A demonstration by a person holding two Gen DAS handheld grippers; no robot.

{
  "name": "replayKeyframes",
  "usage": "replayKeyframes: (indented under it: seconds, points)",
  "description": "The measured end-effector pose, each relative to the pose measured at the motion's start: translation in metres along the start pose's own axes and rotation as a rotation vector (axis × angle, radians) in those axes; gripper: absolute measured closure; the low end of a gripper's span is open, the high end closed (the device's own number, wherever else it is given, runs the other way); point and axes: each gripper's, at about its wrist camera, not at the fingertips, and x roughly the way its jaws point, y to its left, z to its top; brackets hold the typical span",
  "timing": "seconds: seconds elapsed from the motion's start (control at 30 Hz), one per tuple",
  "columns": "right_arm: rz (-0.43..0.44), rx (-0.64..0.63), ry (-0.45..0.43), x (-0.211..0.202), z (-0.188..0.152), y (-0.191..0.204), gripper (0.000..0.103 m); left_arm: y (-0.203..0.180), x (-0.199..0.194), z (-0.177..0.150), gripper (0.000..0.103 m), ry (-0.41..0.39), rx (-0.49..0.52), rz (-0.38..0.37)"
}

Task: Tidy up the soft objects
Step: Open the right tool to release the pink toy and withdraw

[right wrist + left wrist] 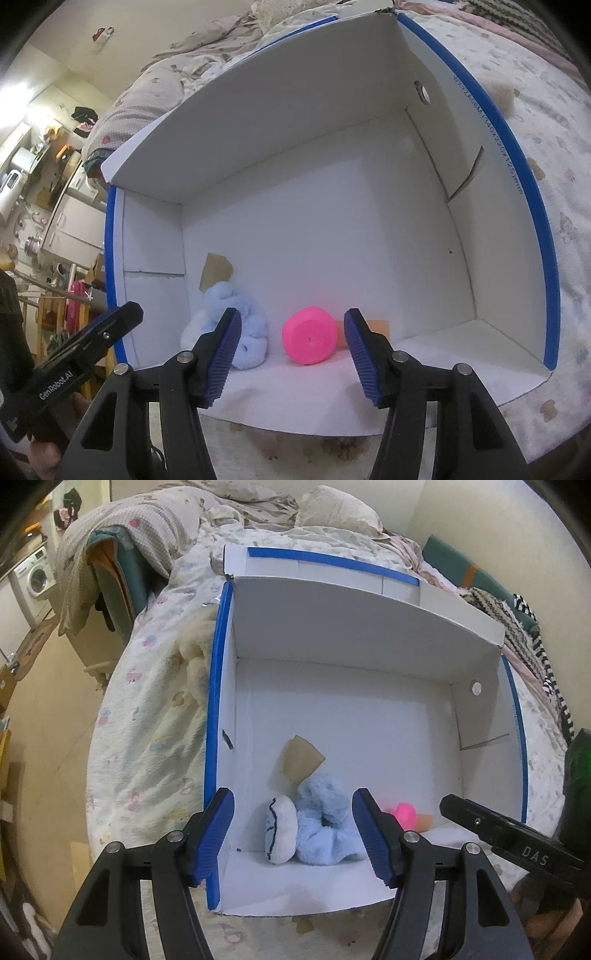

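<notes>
Left wrist view: the left gripper (pixel 293 834) hangs with jaws spread over the blue plush (pixel 325 823) in the box's (pixel 218 686) near-left corner. The right gripper (pixel 291 354), jaws also spread, frames the pink toy (pixel 309 335). Closing askew could snag the box's near wall.

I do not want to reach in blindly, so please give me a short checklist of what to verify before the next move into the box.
1. Left gripper open and holding nothing: ok.
2. Right gripper open and holding nothing: ok.
3. Blue plush lies inside the box, in line with the left gripper: ok.
4. Pink ball lies in line with the right gripper: ok.
5. Orange item behind the ball identified: cannot tell, mostly hidden.
6. Top of the box open, nothing blocking entry: ok.
</notes>
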Motion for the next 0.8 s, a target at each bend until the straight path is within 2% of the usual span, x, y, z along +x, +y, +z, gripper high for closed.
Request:
replayKeyframes:
  seconds: [0.33,0.6,0.8]
  points:
    - [0.014,-0.003,-0.029,-0.014,-0.01,0.005,0.042,0.001,-0.011,-0.007,0.04,-0.027,-0.019,0.022]
    - [0.005,0.007,-0.065,-0.037,-0.024,-0.005,0.042,0.003,-0.04,-0.03,0.039,-0.085,0.013,0.062]
    - [0.005,-0.006,-0.122,-0.058,-0.033,-0.006,0.042,0.017,-0.048,-0.054,0.04,-0.071,-0.03,0.065]
